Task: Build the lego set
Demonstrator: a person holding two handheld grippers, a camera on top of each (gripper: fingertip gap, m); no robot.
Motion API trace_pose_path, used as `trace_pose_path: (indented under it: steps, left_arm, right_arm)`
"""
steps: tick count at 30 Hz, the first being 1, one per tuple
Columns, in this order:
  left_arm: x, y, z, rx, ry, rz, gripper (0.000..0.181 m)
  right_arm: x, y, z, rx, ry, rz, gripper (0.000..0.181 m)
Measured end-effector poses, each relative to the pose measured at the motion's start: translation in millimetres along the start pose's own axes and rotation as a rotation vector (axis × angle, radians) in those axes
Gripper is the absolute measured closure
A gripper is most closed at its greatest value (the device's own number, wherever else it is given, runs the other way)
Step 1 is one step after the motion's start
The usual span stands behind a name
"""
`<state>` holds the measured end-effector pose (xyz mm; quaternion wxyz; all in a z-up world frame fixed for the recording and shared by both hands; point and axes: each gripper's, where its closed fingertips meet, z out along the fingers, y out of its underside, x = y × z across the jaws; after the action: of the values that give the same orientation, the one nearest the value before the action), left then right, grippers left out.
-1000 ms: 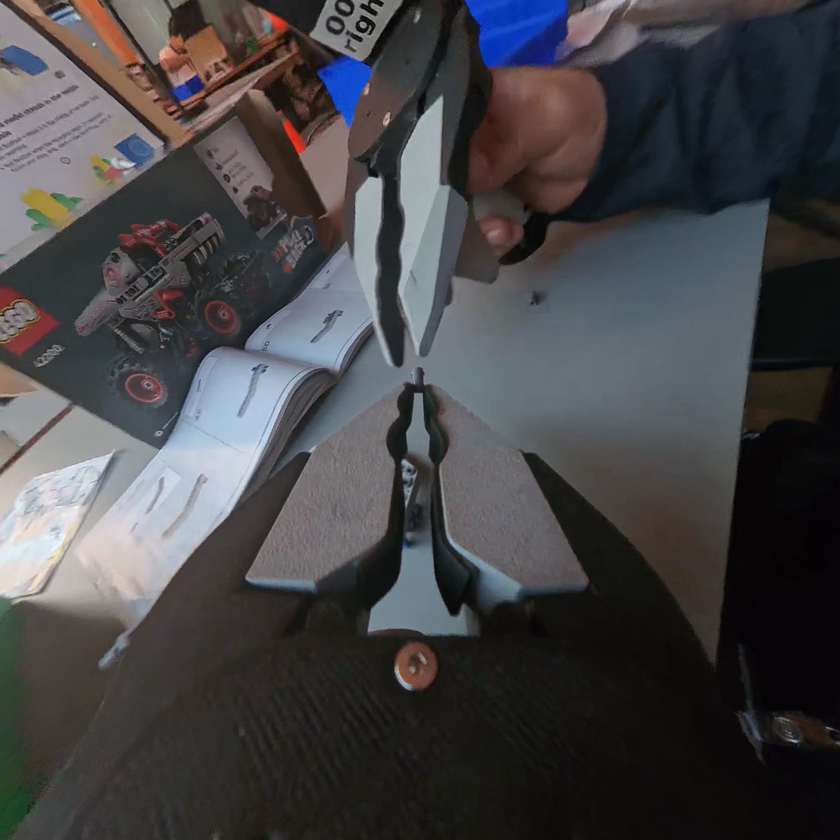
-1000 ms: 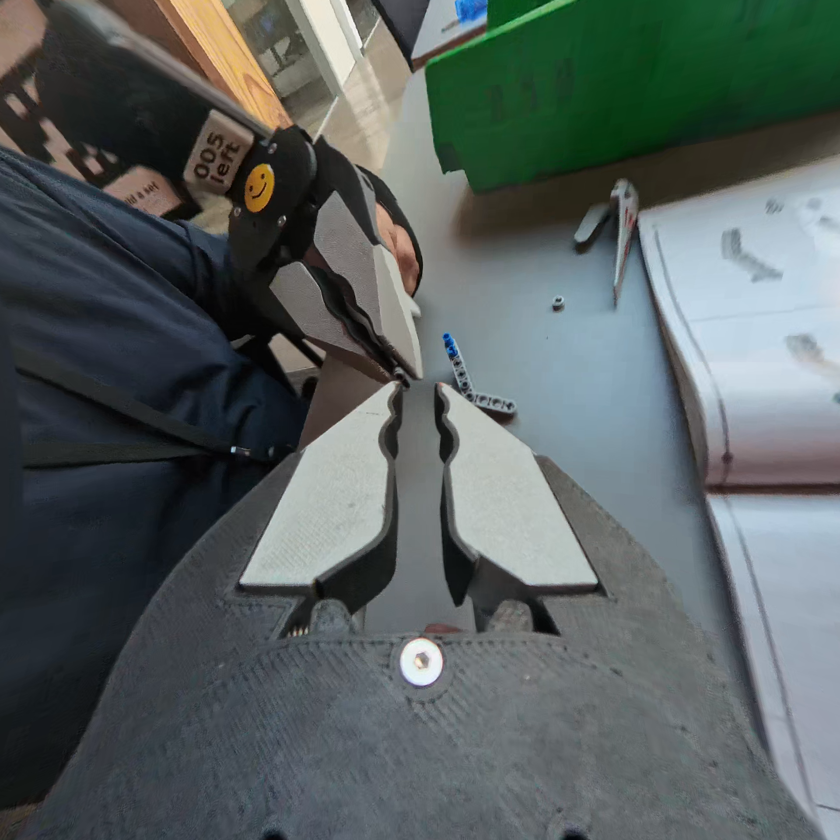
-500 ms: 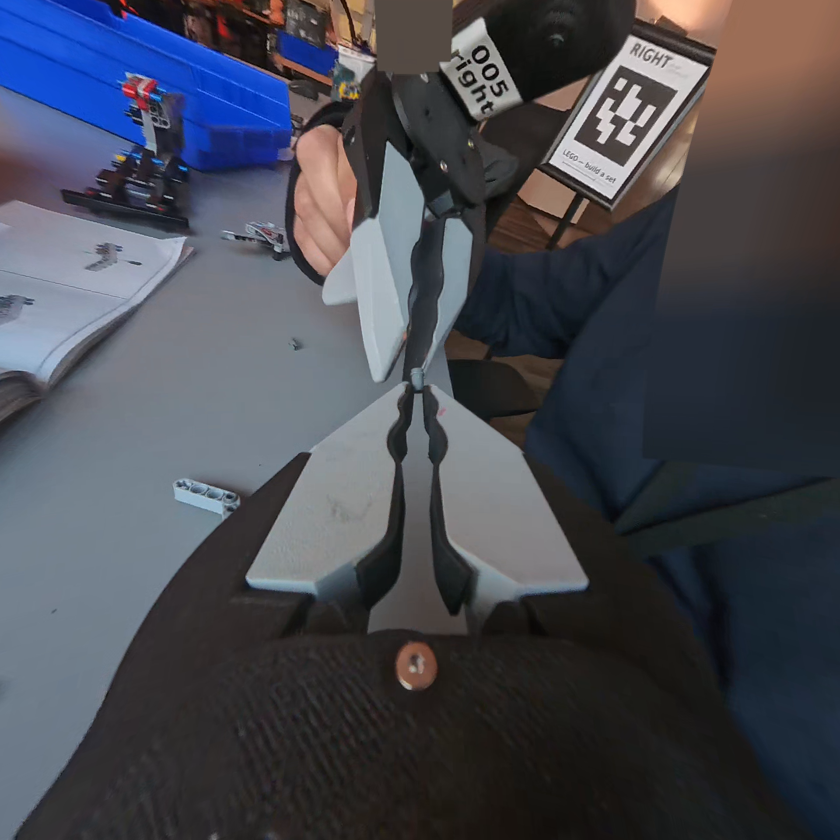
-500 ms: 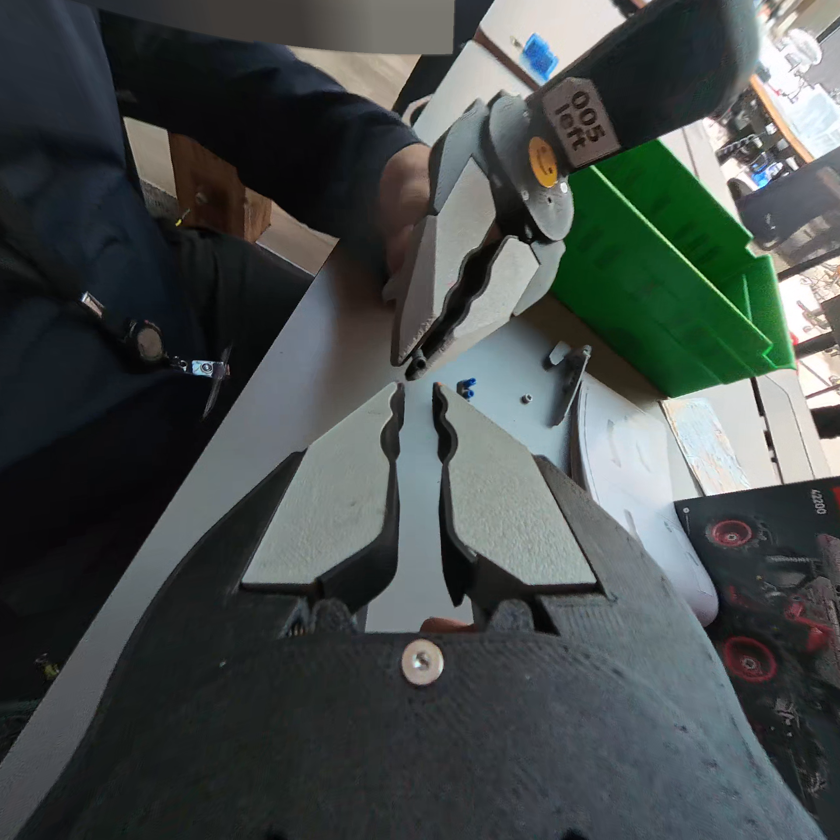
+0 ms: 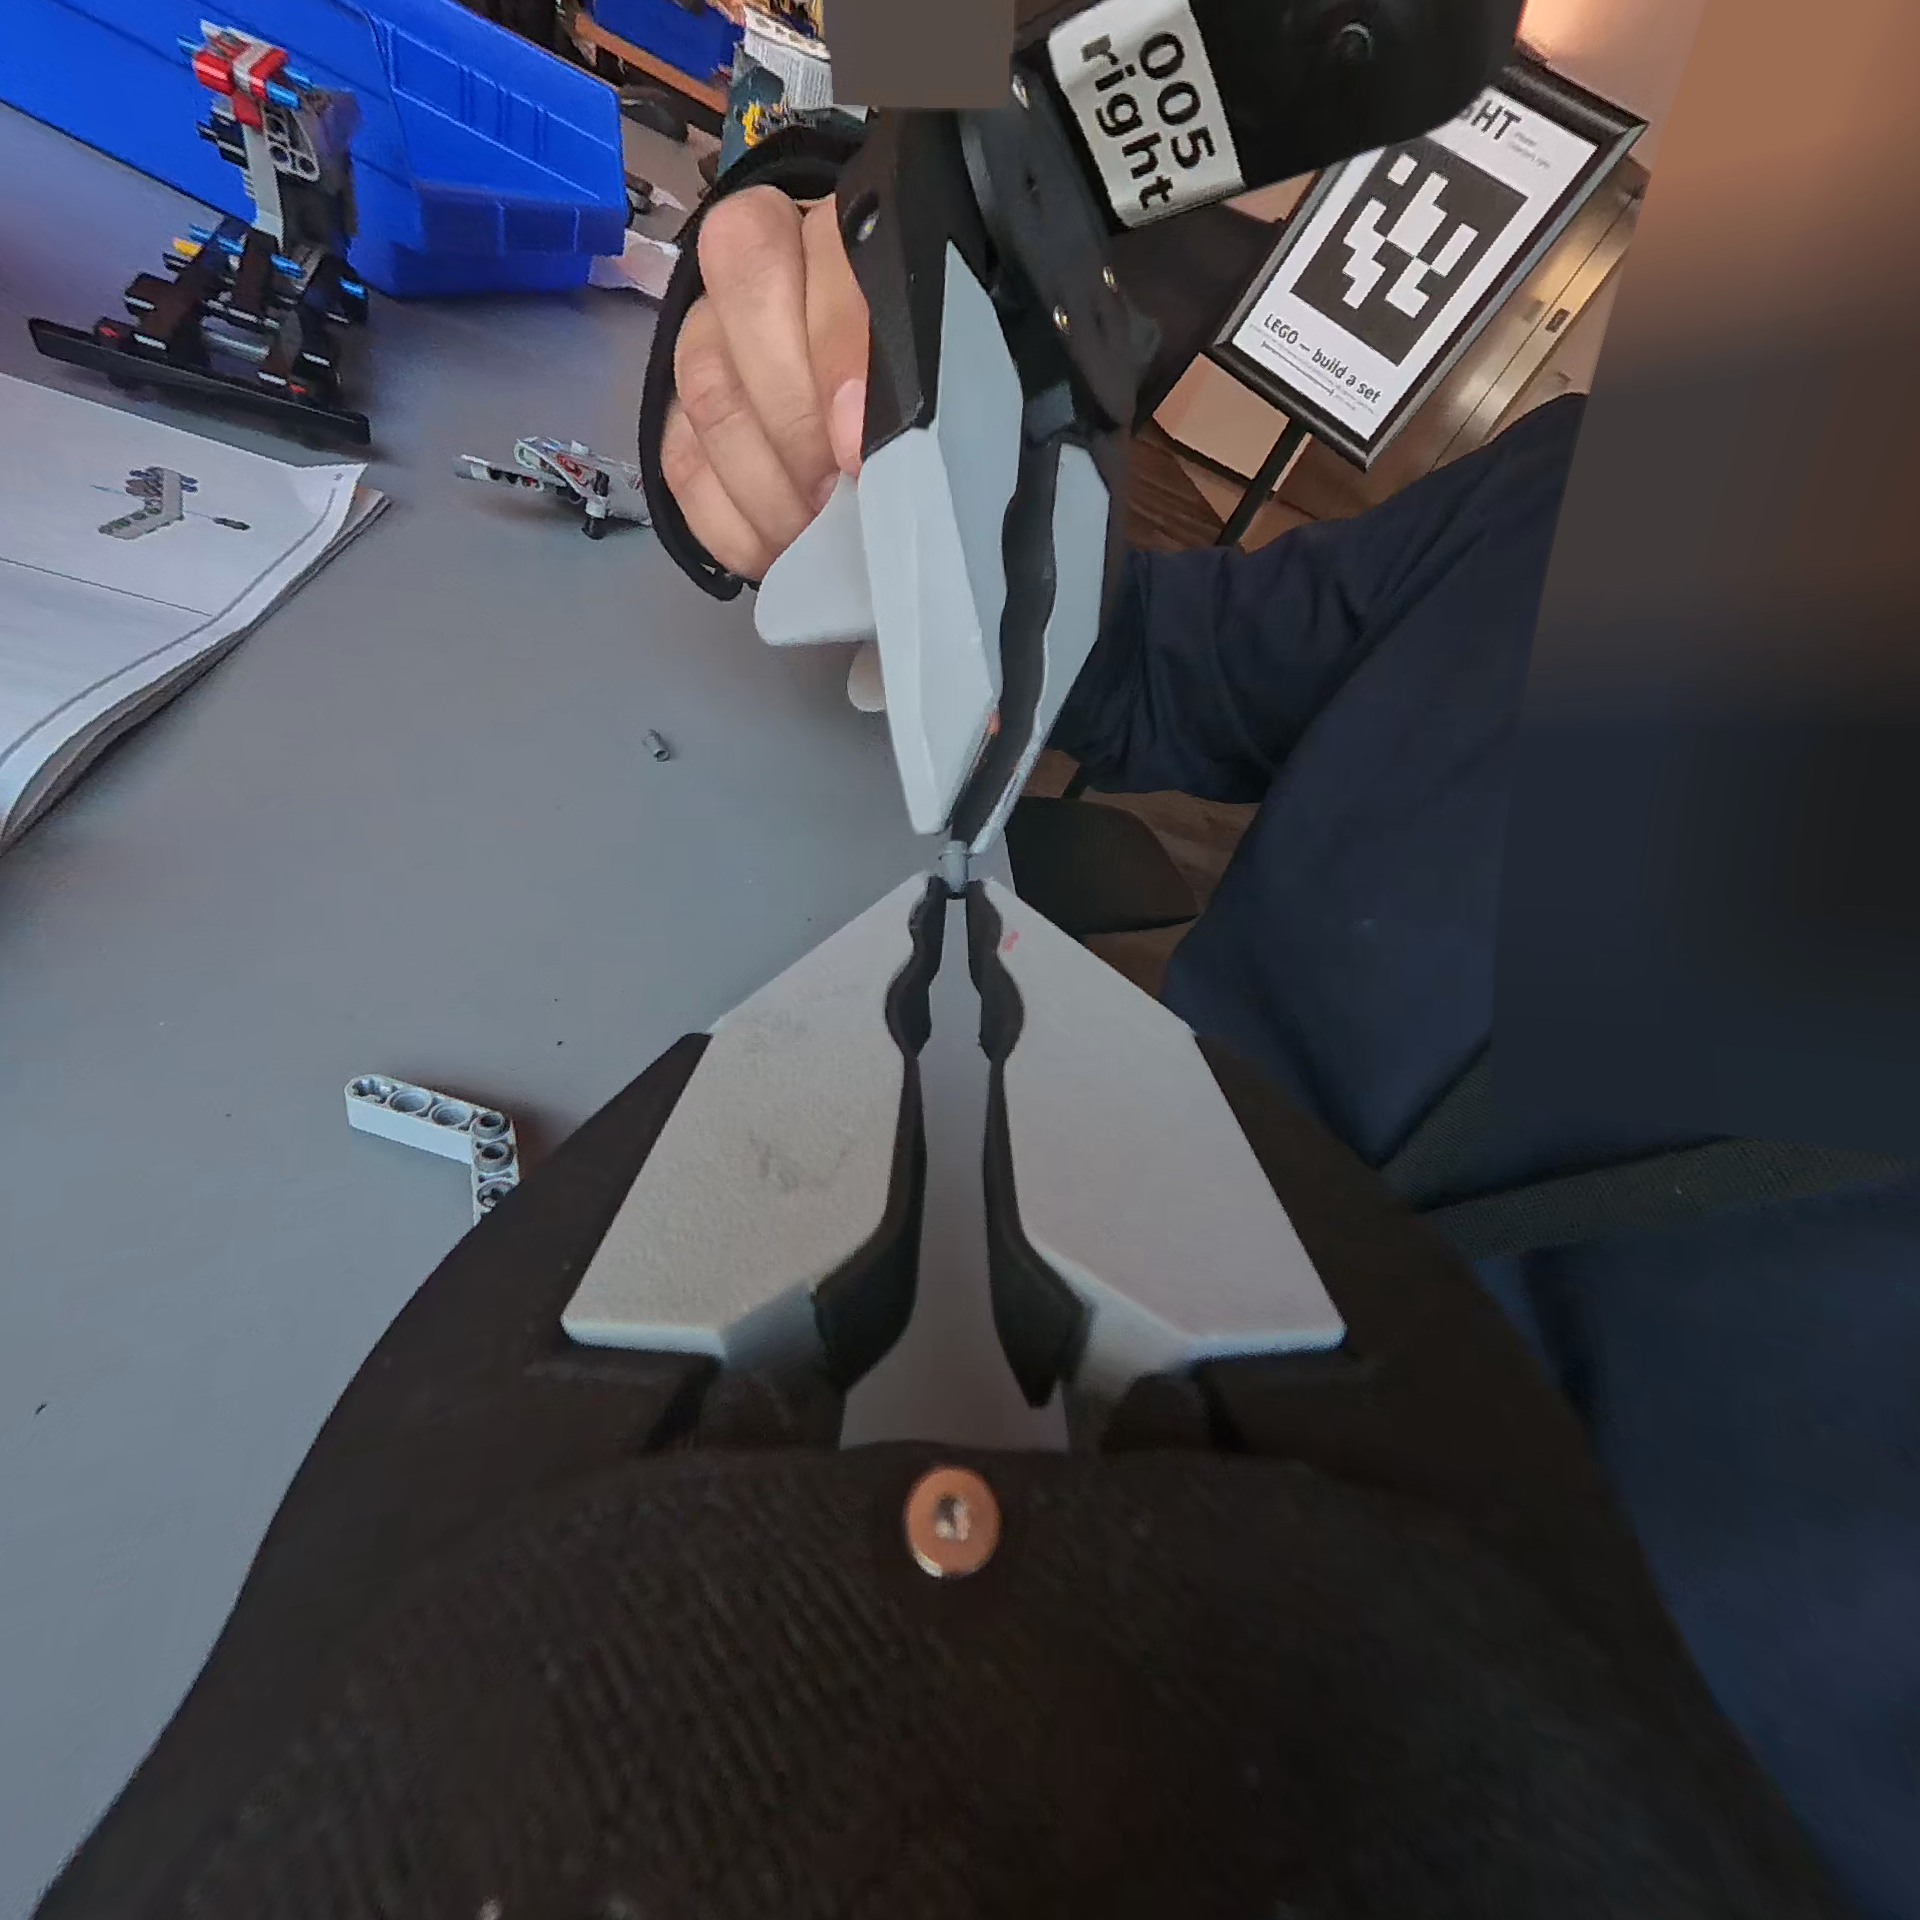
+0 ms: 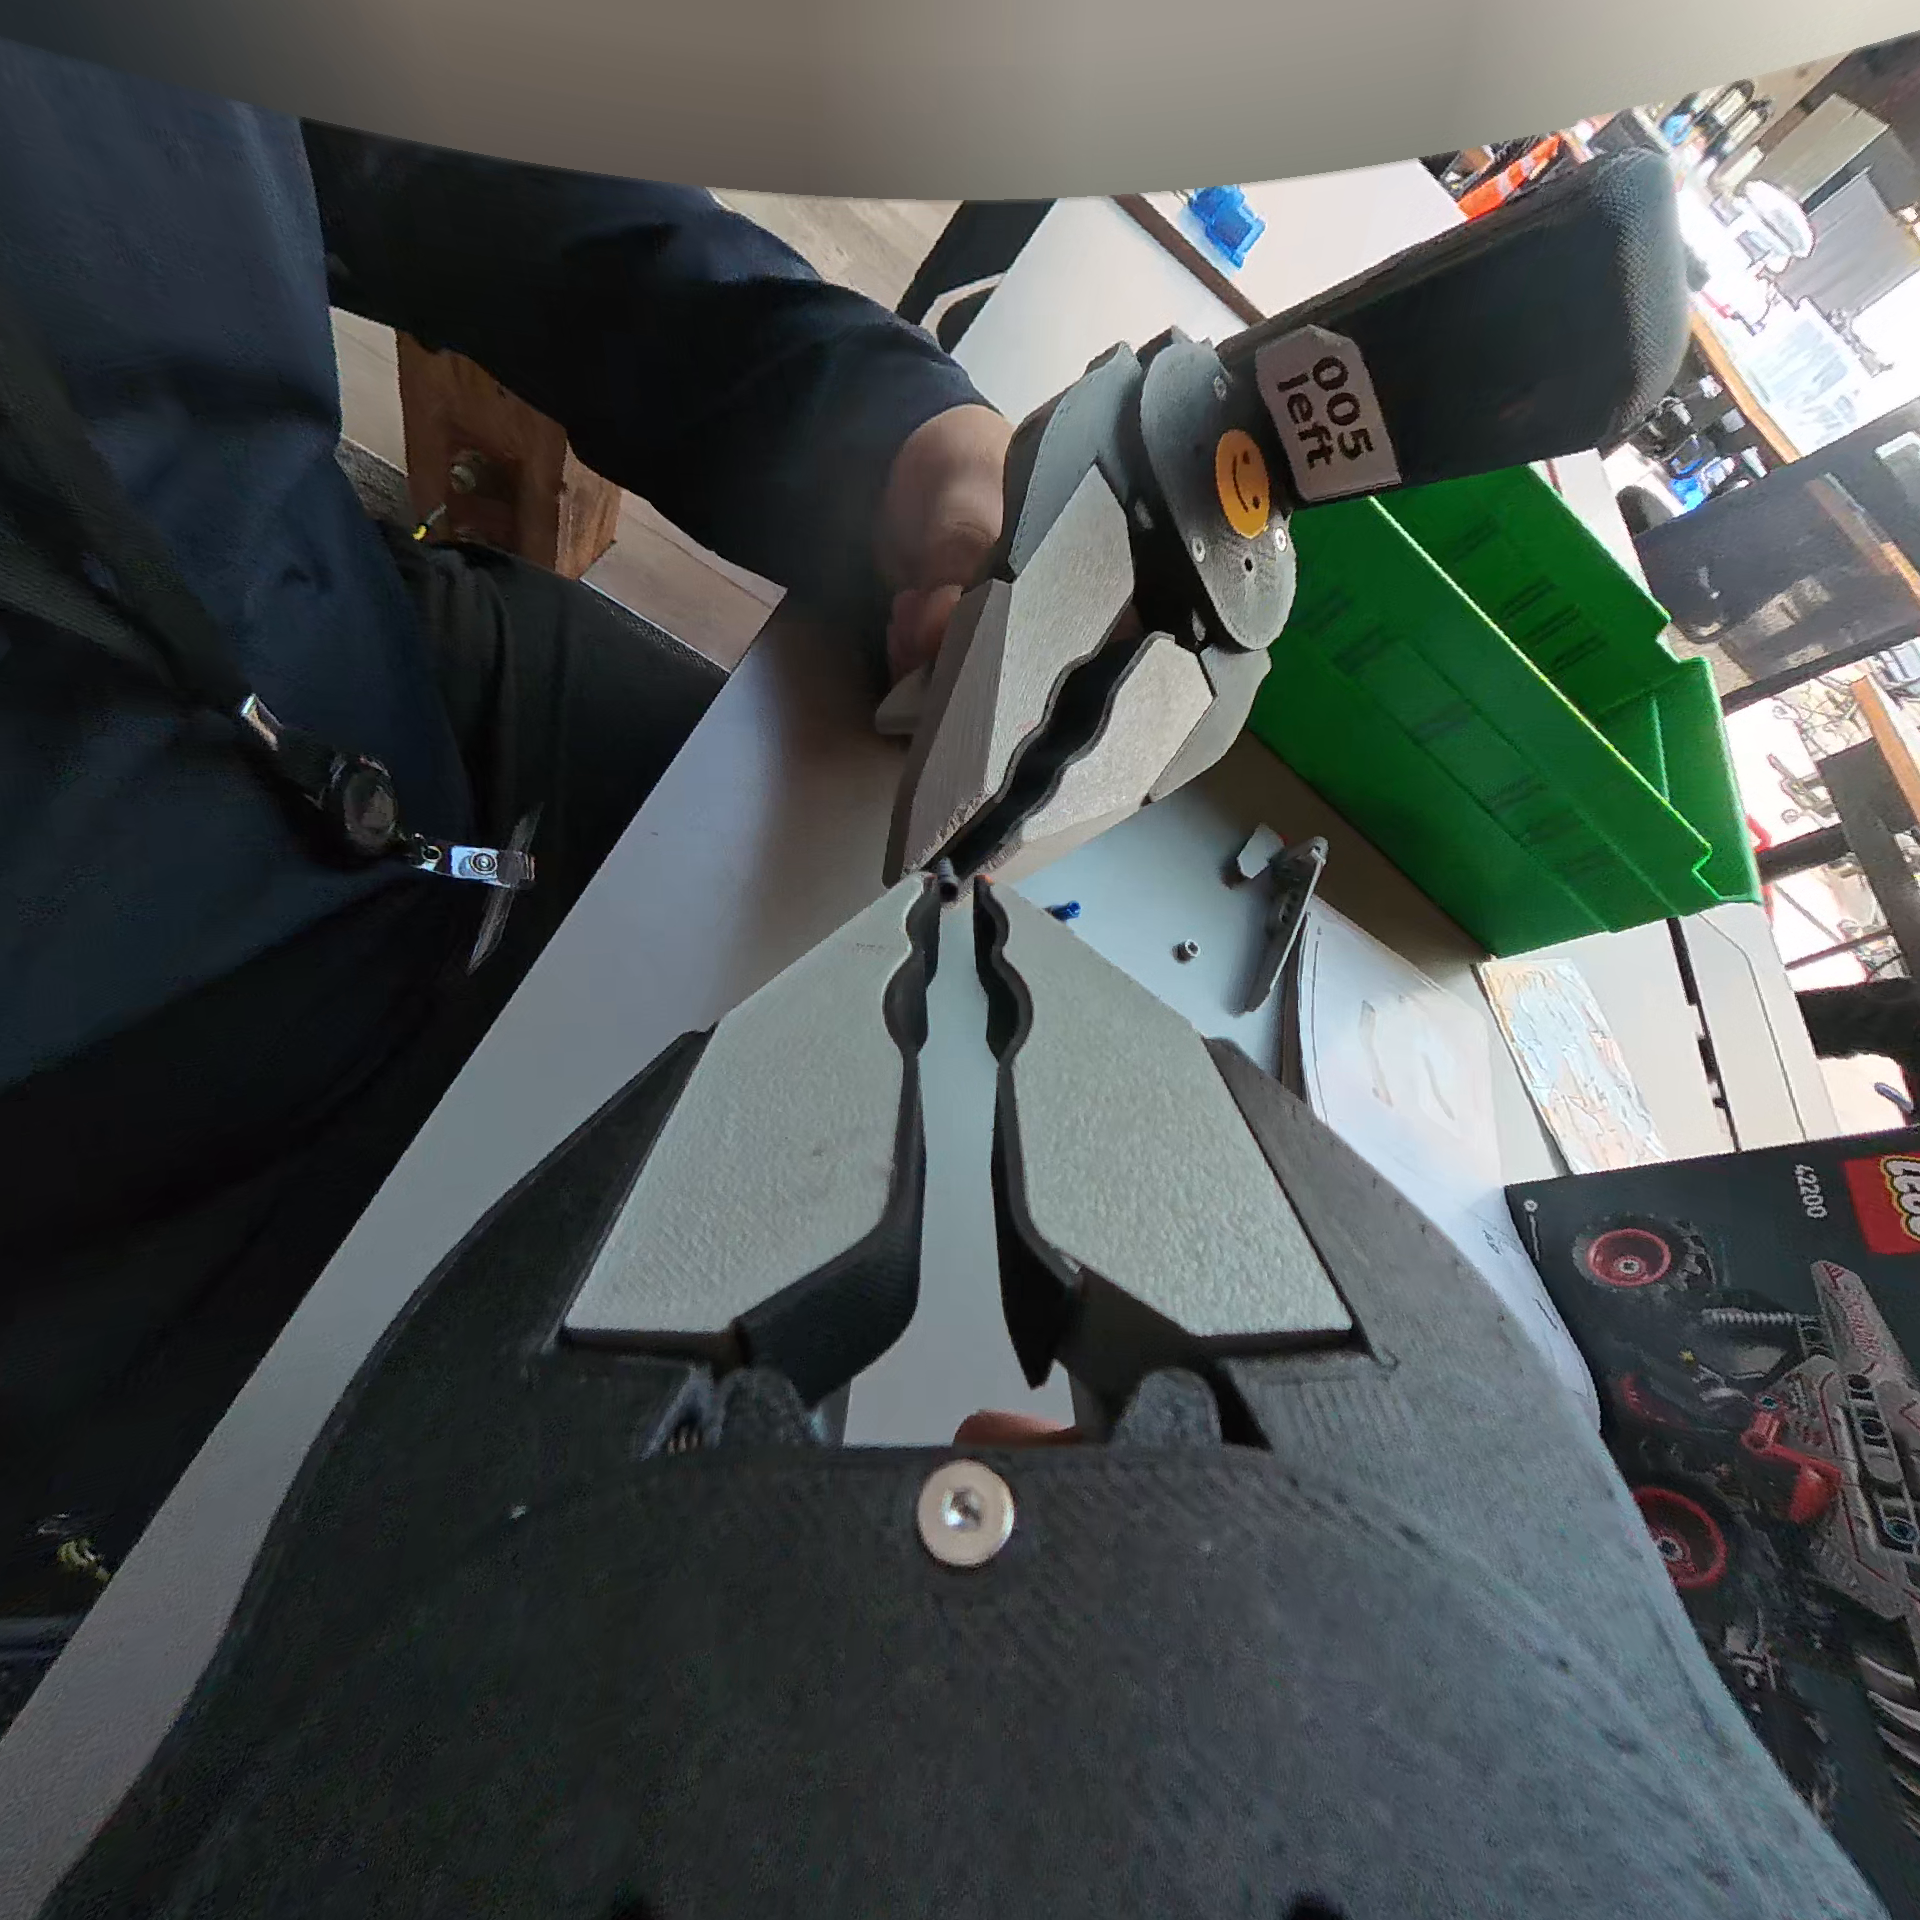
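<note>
Pinching a small grey peg in my left gripper; right gripper, slightly open, is hovering. Half-built frame is waiting at the bench's far edge; bent beam lying loose.

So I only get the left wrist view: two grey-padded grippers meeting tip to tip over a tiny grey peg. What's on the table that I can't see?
Observer: A bright green plastic bin stands on the grey table, behind the left gripper.
Operator: Anything loose near it?
Observer: A dark grey lever-shaped plastic piece lies beside the open white booklet.
Operator: Is the set's box around?
Observer: Yes, a black cardboard box picturing a red-wheeled truck is at the right edge of the right wrist view.
</note>
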<state>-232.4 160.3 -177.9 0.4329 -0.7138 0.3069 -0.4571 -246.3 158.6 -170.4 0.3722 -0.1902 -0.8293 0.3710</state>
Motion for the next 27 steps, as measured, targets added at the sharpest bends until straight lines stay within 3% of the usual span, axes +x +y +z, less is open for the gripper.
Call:
trace_pose_path:
  steps: [21, 27]
  left_arm:
    - [4.6, 1.7, 1.8, -0.011, 0.038, -0.018, 0.181]
    - [1.8, -5.8, -4.3, 0.056, 0.021, -0.065, 0.180]
  right_arm:
    - [-6.4, -2.1, 3.2, 0.002, -0.017, -0.029, 0.180]
    - [2.1, -3.6, 1.6, 0.016, 0.008, 0.028, 0.180]
